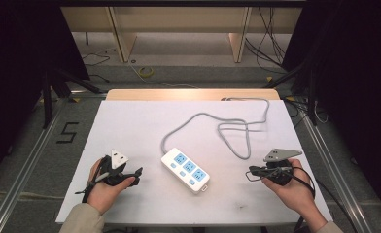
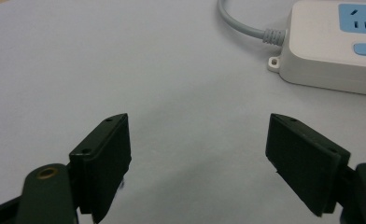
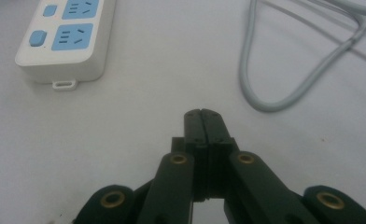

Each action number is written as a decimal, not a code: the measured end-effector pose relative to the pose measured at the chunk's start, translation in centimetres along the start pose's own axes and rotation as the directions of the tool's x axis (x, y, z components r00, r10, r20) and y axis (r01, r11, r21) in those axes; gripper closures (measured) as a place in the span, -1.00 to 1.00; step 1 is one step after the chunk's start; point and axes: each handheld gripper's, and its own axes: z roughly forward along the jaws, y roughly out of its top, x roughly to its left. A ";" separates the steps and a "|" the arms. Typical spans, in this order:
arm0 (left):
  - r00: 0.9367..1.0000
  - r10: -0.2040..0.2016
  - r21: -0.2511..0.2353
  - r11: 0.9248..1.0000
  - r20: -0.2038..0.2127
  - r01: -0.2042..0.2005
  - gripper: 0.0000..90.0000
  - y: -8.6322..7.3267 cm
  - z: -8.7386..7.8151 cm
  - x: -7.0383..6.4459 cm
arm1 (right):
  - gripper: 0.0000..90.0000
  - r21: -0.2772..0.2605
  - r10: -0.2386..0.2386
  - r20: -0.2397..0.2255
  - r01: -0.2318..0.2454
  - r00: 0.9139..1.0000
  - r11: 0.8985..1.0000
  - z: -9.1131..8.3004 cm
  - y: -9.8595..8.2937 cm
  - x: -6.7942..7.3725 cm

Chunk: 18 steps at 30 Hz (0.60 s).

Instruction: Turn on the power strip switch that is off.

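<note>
A white power strip (image 1: 185,169) with blue sockets and switches lies near the middle of the white table (image 1: 130,121), its grey cable (image 1: 227,127) looping away to the back right. My left gripper (image 1: 138,175) rests on the table to the strip's left, jaws spread wide with nothing between them; in the left gripper view (image 2: 197,161) the strip's cable end (image 2: 340,44) sits ahead at upper right. My right gripper (image 1: 251,170) lies to the strip's right, jaws pressed together and empty (image 3: 203,115), with the strip (image 3: 66,37) at upper left and the cable loop (image 3: 270,102) at right.
The cable runs off the table's far edge at the back right. Wooden furniture legs (image 1: 123,41) and loose wires (image 1: 271,43) lie on the floor beyond the table. A metal rail (image 1: 28,160) runs along the left side.
</note>
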 end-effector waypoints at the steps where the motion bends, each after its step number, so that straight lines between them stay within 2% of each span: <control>1: 1.000 0.002 0.001 1.000 0.001 -0.002 -0.51 0.0 0.0 0.0 | 1.00 0.001 -0.001 -0.001 0.001 1.000 1.000 0.0 0.1 0.0; 4: 1.000 0.016 0.000 1.000 -0.001 -0.016 -0.51 0.1 0.0 -0.1 | 1.00 0.009 -0.002 -0.002 0.002 1.000 1.000 0.0 0.2 0.1; 18: 1.000 0.010 -0.004 1.000 -0.004 -0.010 -0.51 0.1 -0.1 -0.1 | 1.00 0.046 -0.032 -0.010 0.033 0.999 0.998 0.6 1.2 0.7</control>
